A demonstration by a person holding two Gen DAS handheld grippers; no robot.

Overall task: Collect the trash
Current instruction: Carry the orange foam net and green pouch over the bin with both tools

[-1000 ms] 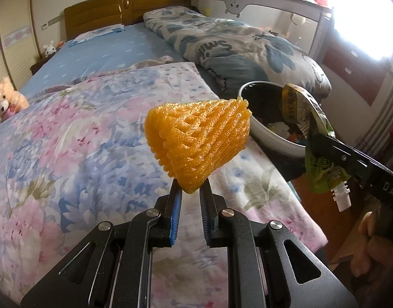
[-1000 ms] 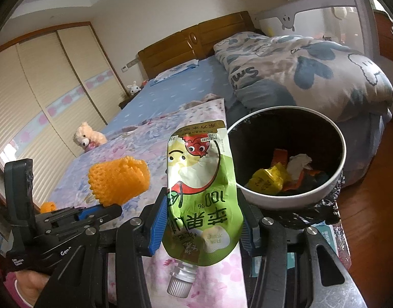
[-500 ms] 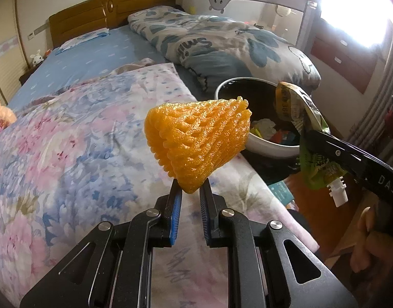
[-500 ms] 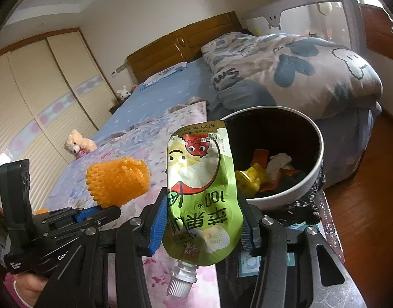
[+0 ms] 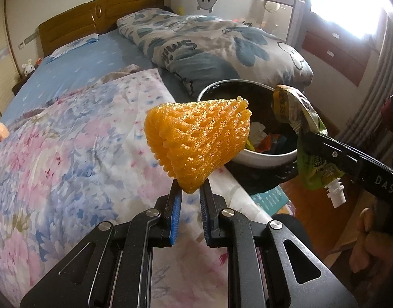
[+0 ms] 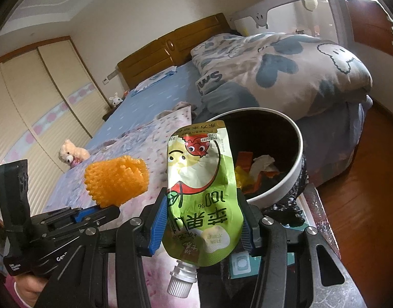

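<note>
At the bottom centre of the left wrist view, the left gripper (image 5: 190, 188) is seen clamped on the narrow lower tip of an orange foam net (image 5: 197, 143), which is held up in the air and widens toward 12 o'clock. From this gripper the trash bin (image 5: 267, 157) lies at about 1 o'clock, just beside the edge of the floral bedspread (image 5: 68, 159); some trash is already seen inside it. At 3 o'clock the right gripper (image 5: 309, 138) is reaching in from the side with a green pouch (image 5: 313, 164), which hangs close to the near rim of the bin. A hand (image 5: 368, 233) is seen at the lower right edge.

Low in the right wrist view, the right gripper (image 6: 204, 220) is clamped on the two side edges of the green pouch (image 6: 204, 187). The long axis of the pouch is nearly upright, with the white spout at 6 o'clock. The trash bin (image 6: 295, 172) is found at 1 o'clock, just behind the pouch, so the right hand is judged to be the nearer one. The left gripper (image 6: 106, 206) with the orange foam net (image 6: 117, 179) is seen at 9 o'clock, over the bedspread. Both grippers are pointed forward and downward. It is judged that each piece must be carried over the opening of the bin before it is released.
</note>
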